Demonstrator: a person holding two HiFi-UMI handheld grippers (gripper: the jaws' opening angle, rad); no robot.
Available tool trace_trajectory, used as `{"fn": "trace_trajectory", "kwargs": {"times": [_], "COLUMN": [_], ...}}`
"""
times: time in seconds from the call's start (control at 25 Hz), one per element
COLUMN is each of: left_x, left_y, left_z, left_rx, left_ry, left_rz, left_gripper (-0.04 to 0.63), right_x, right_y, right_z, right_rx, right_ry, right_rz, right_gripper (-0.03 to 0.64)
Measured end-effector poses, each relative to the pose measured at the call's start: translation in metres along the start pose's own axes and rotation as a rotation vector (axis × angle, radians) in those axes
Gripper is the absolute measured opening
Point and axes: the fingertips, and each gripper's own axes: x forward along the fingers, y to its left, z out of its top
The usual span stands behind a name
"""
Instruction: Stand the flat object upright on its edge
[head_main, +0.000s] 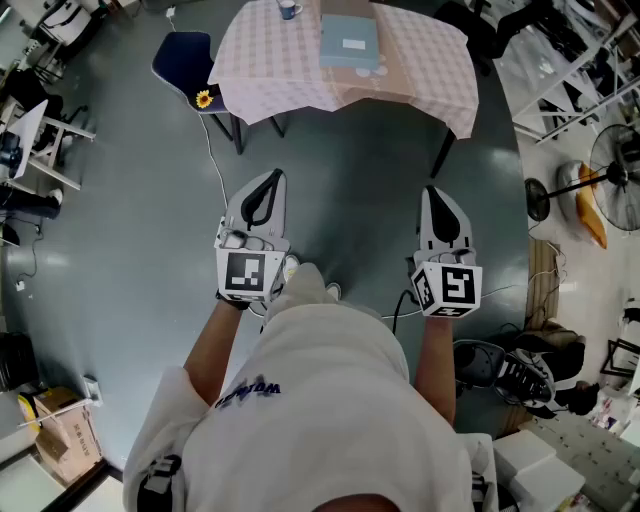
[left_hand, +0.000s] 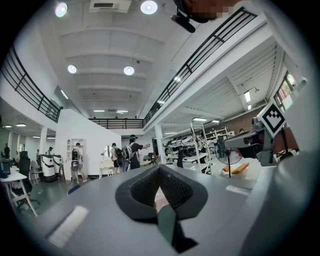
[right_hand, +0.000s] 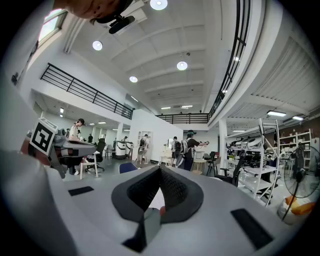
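A flat pale blue-green book-like object (head_main: 349, 41) lies on a table with a pink checked cloth (head_main: 280, 70) at the far end of the head view. My left gripper (head_main: 270, 176) and right gripper (head_main: 432, 190) are held level over the grey floor, well short of the table. Both are shut with nothing between the jaws. In the left gripper view my left gripper (left_hand: 161, 169) points level into a large hall. In the right gripper view my right gripper (right_hand: 160, 170) points the same way; the table barely shows there.
A dark blue chair (head_main: 185, 58) stands left of the table, with a cable trailing over the floor. A standing fan (head_main: 600, 180) and clutter line the right side, desks the left. Several people (right_hand: 189, 145) stand far off in the hall.
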Motion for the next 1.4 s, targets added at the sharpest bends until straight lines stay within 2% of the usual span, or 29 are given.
{"fn": "trace_trajectory", "kwargs": {"times": [0.24,0.44,0.6,0.96,1.24,1.4], "left_x": [0.001,-0.006,0.000,-0.001,-0.003,-0.005], "left_y": [-0.001,-0.003,-0.004,-0.009,-0.009,-0.005], "left_z": [-0.004,-0.016,-0.007,-0.009,-0.011,-0.010], "left_rx": [-0.037,-0.004,-0.024,-0.002,0.001,0.005], "left_ry": [-0.002,0.064,0.027,0.042,0.057,0.067], "left_rz": [0.001,-0.008,-0.007,-0.013,-0.009,0.019], "left_gripper": [0.002,0.002,0.003,0.007,0.053,0.089], "right_x": [-0.001,-0.006,-0.005,-0.009,-0.010,-0.011], "right_y": [-0.002,-0.004,-0.008,-0.013,-0.017,-0.017], "right_z": [-0.005,-0.006,-0.004,-0.003,-0.009,-0.010], "right_rx": [0.013,0.032,0.035,0.036,0.041,0.044], "right_ry": [0.004,0.007,-0.001,-0.005,0.008,0.012], "right_rz": [-0.010,-0.017,-0.027,-0.021,-0.015,-0.006], "right_gripper": [0.003,0.003,0.003,0.025,0.092,0.100]}}
